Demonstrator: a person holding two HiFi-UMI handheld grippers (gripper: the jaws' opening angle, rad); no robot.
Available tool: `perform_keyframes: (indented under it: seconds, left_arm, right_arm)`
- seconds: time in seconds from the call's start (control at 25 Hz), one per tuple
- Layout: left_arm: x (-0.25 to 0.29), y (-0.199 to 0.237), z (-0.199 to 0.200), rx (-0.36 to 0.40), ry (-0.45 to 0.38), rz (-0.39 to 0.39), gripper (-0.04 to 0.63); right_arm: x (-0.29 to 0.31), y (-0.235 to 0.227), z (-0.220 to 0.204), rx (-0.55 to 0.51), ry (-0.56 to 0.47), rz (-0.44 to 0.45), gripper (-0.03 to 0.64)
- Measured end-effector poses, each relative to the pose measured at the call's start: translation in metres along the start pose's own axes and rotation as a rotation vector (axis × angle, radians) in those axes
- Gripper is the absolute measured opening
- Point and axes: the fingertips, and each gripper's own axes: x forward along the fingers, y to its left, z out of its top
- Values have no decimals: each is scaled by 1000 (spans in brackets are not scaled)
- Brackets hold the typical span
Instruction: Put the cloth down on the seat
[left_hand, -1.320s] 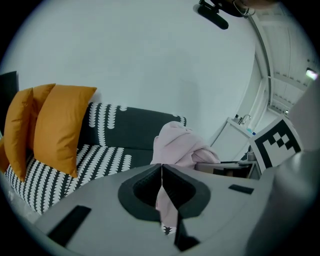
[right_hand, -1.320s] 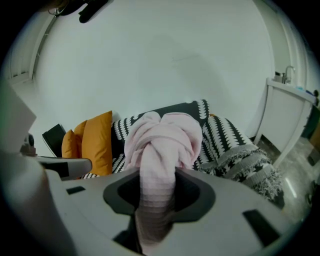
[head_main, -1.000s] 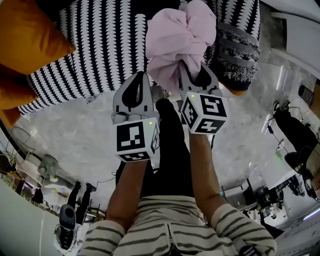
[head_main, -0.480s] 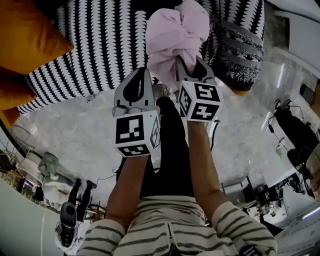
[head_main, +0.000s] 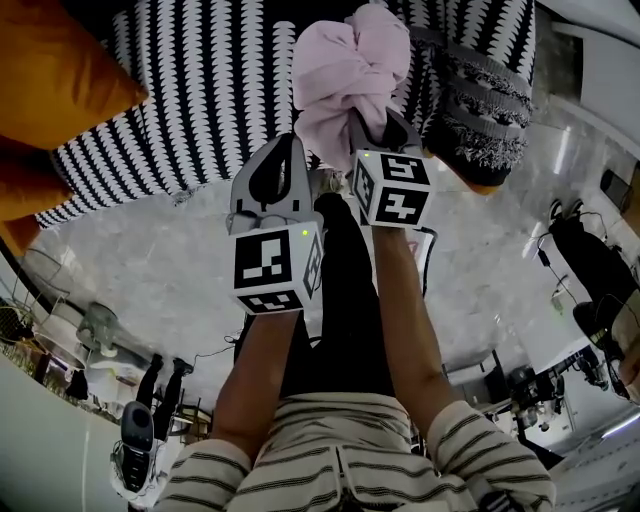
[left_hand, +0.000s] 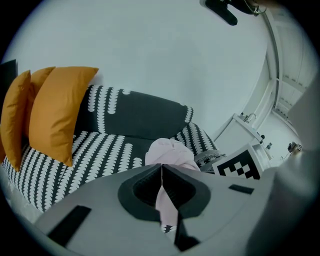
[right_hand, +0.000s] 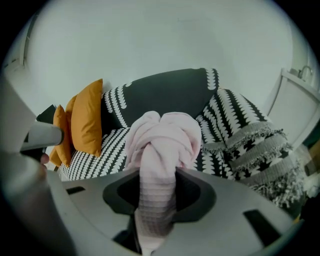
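A bunched pink cloth (head_main: 350, 70) hangs above the front of the black-and-white patterned sofa seat (head_main: 200, 90). My right gripper (head_main: 375, 120) is shut on a thick twisted part of the cloth (right_hand: 160, 145), which runs back between its jaws. My left gripper (head_main: 290, 148) is close beside it on the left, its tips against the cloth's lower edge. In the left gripper view the jaws (left_hand: 161, 167) meet in a thin line with a narrow pink strip trailing behind them, and the cloth (left_hand: 170, 152) sits just past the tips.
Orange cushions (head_main: 50, 70) lean at the sofa's left end. A fringed black-and-white throw (head_main: 480, 110) drapes over the right armrest. Grey marble floor (head_main: 150, 260) lies in front of the sofa, with cables and equipment (head_main: 590, 260) at the right.
The right gripper has carried the cloth a little further forward over the sofa. The left gripper has barely moved.
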Motion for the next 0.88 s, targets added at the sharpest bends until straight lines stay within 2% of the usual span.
perform_keyframes:
  seconds: [0.24, 0.88]
  left_arm:
    - [15, -15, -10, -6, -2, -4, 9]
    - [24, 1, -17, -13, 38, -24, 9]
  right_arm:
    - [10, -24, -11, -3, 18, -2, 156]
    - [50, -23, -27, 21, 98, -30, 164]
